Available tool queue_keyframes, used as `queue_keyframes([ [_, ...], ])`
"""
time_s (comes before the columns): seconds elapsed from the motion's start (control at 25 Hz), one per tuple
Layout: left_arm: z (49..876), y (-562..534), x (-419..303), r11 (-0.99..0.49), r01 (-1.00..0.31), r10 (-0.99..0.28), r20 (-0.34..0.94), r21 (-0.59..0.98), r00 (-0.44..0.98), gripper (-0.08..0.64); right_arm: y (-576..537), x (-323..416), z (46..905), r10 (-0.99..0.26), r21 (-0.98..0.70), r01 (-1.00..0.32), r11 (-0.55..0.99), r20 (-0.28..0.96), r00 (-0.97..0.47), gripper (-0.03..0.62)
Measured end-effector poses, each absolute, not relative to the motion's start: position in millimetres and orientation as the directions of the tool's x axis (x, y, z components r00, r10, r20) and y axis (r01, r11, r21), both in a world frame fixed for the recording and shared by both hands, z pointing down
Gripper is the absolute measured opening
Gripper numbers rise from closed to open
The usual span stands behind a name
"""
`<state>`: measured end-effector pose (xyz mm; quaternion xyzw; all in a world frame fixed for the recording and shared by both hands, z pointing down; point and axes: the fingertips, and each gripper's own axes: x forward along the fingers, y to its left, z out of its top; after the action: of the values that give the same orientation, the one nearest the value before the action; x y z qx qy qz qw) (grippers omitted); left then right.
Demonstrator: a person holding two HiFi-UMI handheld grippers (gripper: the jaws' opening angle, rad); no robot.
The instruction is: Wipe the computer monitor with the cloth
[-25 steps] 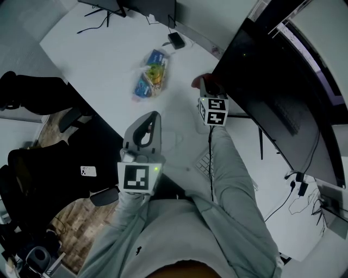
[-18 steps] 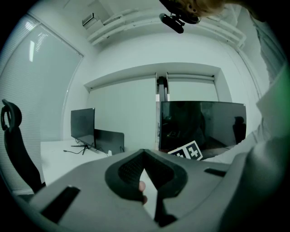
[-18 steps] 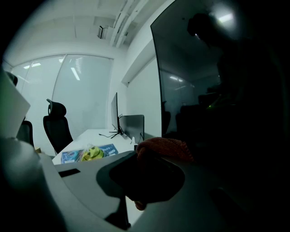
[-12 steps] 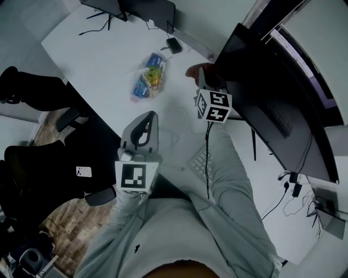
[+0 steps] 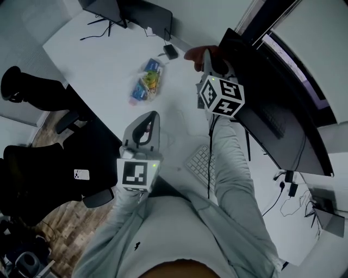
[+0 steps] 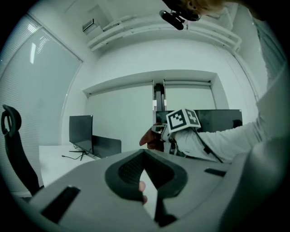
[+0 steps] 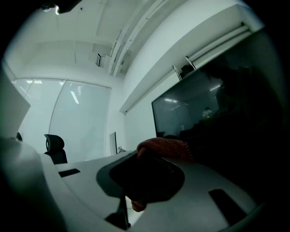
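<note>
The big dark monitor stands along the right of the white desk. My right gripper is shut on a red-brown cloth, raised at the monitor's near-left edge; whether the cloth touches the screen is unclear. In the right gripper view the cloth bunches over the jaws of the right gripper, with the monitor just beyond. My left gripper hovers low over the desk's near edge, shut and holding nothing. The left gripper view looks past the left gripper at the cloth.
A clear bag of colourful packets lies mid-desk, a black adapter behind it. A white keyboard sits beneath my right arm. Two more monitors stand at the far end. Black office chairs and a phone are left.
My right gripper has carried the cloth up and away from me along the monitor's left edge. The left gripper has stayed almost still.
</note>
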<state>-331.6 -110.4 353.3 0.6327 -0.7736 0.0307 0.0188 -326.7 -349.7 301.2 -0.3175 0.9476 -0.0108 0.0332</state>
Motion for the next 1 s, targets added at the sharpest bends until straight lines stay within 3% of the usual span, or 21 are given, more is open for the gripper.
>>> queue_keyframes([
  [0.4, 335.1, -114.0, -315.2, 0.166, -0.985, -0.985, 0.035, -0.046, -0.168, 0.018, -345.3, -326.4, 215.4, -0.593, -0.035, -0.595, 0.803, -0.146, -0.792, 0.052],
  [1.0, 323.2, -114.6, -297.2, 0.126, -0.99, -0.992, 0.012, -0.065, -0.127, 0.018, -339.5, -280.8, 203.7, -0.639, -0.021, -0.645, 0.764, -0.161, -0.752, 0.052],
])
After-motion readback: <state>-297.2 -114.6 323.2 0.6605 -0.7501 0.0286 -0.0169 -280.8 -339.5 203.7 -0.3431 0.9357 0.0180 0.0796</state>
